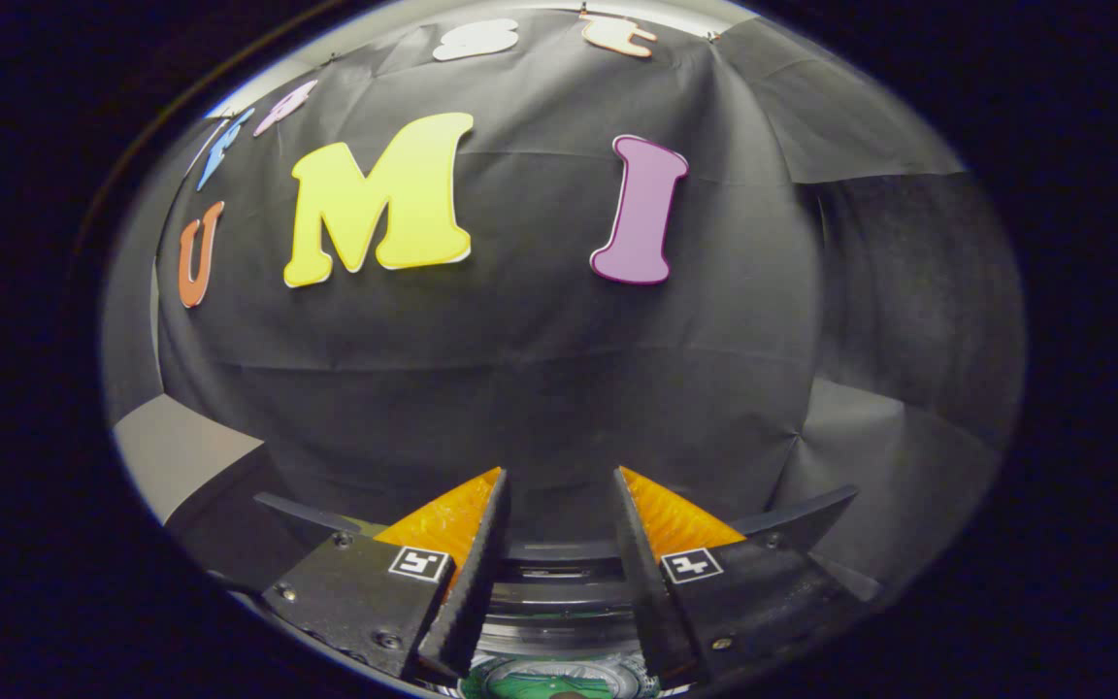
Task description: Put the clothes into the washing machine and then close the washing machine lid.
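Note:
My gripper (560, 473) is open, and nothing is held between its fingers. It points at the black cloth wall of the booth. Low between the fingers I see the dark curved top of the washing machine (559, 573) with a shiny ring around its opening. Down inside that opening, at the base of the fingers, something green (532, 684) shows. I cannot tell whether it is clothing or part of the drum. The machine's lid is hidden from here.
The black cloth wall (540, 369) stands close ahead, beyond the fingertips, and wraps round to the right. A pale grey flat surface (180, 451) shows to the left of the fingers.

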Motion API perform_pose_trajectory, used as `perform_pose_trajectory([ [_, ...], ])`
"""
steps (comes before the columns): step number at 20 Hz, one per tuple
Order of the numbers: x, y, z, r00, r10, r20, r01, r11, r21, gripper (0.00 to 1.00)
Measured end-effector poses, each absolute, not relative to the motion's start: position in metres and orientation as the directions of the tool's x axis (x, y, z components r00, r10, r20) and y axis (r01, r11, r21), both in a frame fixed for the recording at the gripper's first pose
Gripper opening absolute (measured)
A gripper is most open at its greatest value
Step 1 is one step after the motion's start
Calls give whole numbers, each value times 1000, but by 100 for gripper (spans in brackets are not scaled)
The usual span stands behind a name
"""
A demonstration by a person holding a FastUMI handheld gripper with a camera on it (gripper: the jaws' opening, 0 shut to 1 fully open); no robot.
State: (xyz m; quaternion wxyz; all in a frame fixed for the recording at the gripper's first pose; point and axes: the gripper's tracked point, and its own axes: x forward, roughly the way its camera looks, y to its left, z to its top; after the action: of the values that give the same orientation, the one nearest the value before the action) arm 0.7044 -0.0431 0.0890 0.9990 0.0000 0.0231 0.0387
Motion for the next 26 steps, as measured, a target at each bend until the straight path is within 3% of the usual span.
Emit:
perform_pose_trajectory([
  [10, 671, -46, 81, 993, 84, 81, -86, 996, 14, 66],
  [26, 620, -48, 56, 992, 91, 84, -92, 996, 7, 66],
])
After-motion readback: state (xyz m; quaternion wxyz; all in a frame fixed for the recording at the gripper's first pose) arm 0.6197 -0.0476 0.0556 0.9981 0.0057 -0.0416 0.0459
